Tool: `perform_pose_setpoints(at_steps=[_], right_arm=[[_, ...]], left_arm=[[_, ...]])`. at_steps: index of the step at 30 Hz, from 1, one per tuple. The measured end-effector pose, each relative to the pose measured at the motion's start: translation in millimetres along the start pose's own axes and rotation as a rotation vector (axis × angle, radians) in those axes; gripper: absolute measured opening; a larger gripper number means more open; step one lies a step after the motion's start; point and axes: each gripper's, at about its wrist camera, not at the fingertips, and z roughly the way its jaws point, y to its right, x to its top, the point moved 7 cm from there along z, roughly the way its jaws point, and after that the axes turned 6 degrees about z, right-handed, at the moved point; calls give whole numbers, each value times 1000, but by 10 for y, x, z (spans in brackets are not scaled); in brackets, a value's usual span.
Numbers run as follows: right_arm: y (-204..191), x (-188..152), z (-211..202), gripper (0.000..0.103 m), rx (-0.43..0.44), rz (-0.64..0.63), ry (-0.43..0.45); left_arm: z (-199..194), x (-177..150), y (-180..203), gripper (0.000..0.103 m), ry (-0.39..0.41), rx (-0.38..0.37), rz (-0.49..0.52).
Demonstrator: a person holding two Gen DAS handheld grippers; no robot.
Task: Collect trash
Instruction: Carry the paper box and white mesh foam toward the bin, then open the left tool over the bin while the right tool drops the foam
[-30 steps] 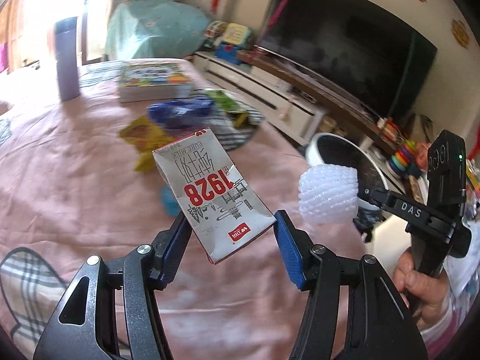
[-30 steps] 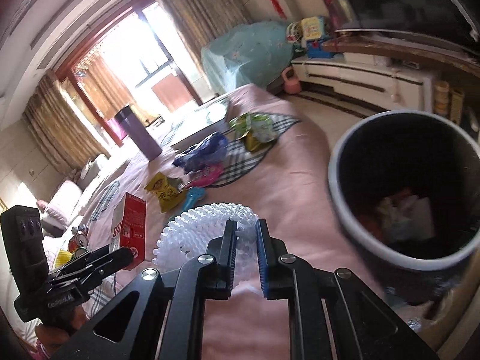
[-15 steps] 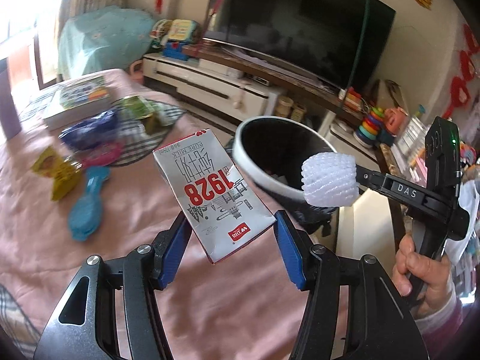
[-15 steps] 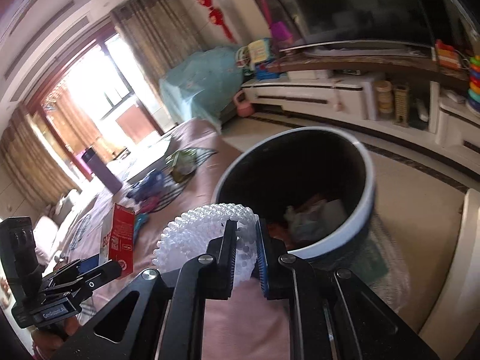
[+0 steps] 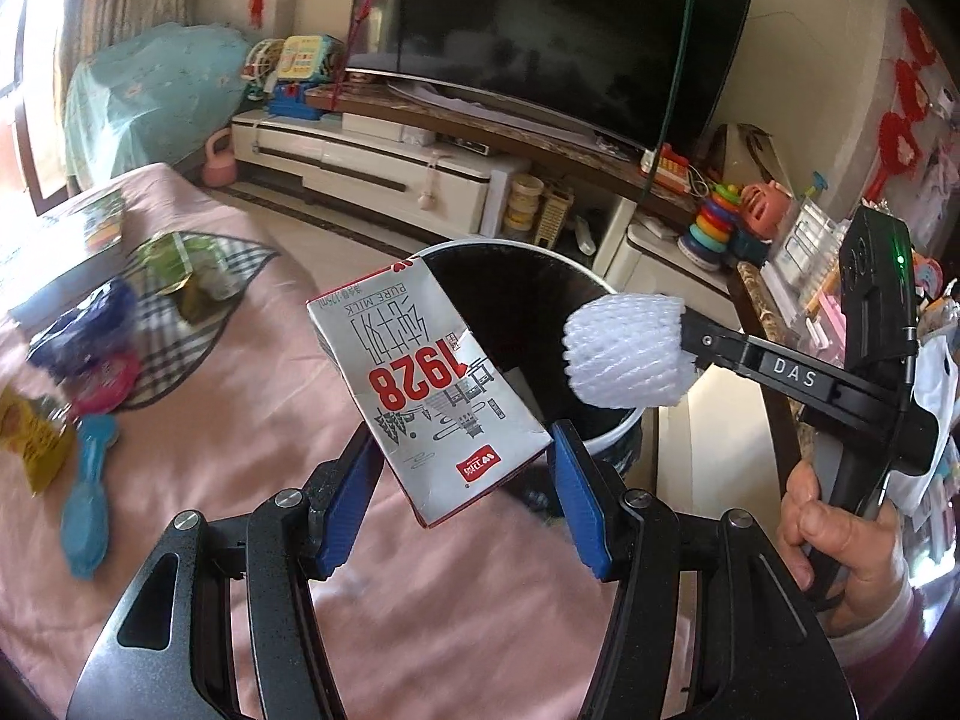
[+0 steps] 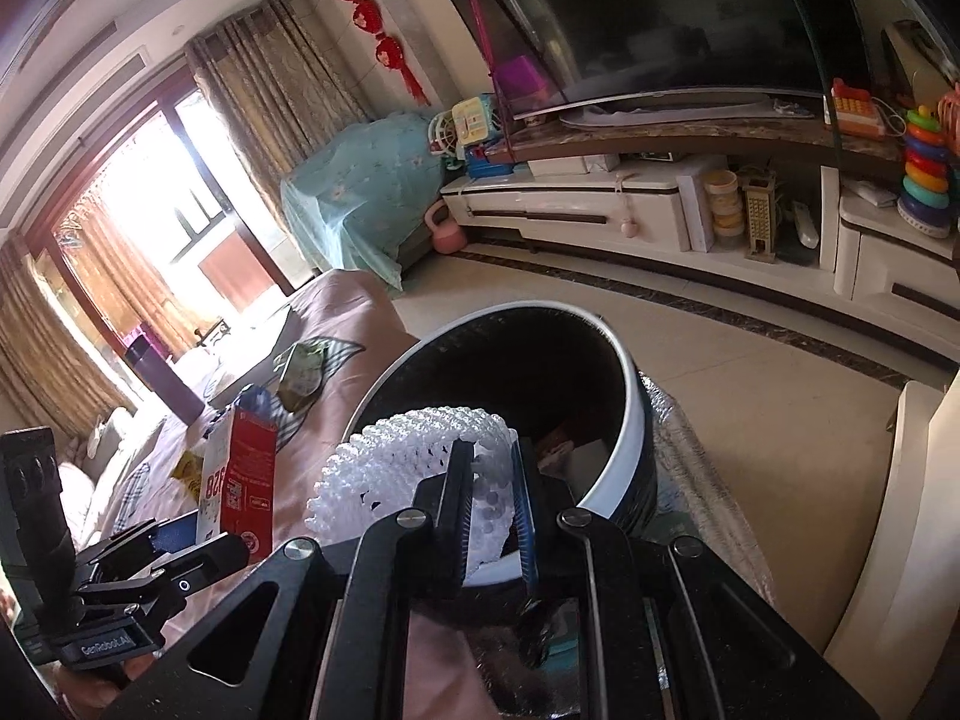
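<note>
My left gripper (image 5: 462,480) is shut on a grey and red milk carton marked 1928 (image 5: 426,384), held up in front of the trash bin (image 5: 606,288). The carton also shows in the right wrist view (image 6: 237,480). My right gripper (image 6: 489,480) is shut on a white foam fruit net (image 6: 408,462), held over the near rim of the black bin with a white rim (image 6: 630,384). In the left wrist view the net (image 5: 624,351) hangs over the bin's right side. Some trash lies inside the bin.
On the pink table cover (image 5: 228,420) lie a blue spoon-like toy (image 5: 90,510), a yellow wrapper (image 5: 30,432), blue and pink wrappers (image 5: 90,336) and a green packet (image 5: 180,264) on a checked mat. A TV stand (image 6: 660,204) and toys line the far wall.
Both grippers have swung right, from over the table towards the bin. The bin is nearer now, the net is over its rim and the carton is in front of it. Both grips are unchanged.
</note>
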Motion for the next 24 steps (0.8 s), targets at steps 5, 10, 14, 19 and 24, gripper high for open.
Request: perform_pose_setpoints(at_steps=[5,10,14,19,24], right_arm=[[45,89,89,13,-18,-13,-17],[57,150,162,13,-39,-36,-33],[86,209,244,13,-47,-32,-44],[94,232,302,15,-54,-43,-54],[130,263,355,17,-69,-48,-62]], left_arm=[[208,101,33,57,-41,-29,-9],[398,161,39,57,-73,-35,-3],[502,180,18,57,-89,-41,-12],[583,232,35,57,-100,-45,-3],[655,288,63,58,-120,-45,10]])
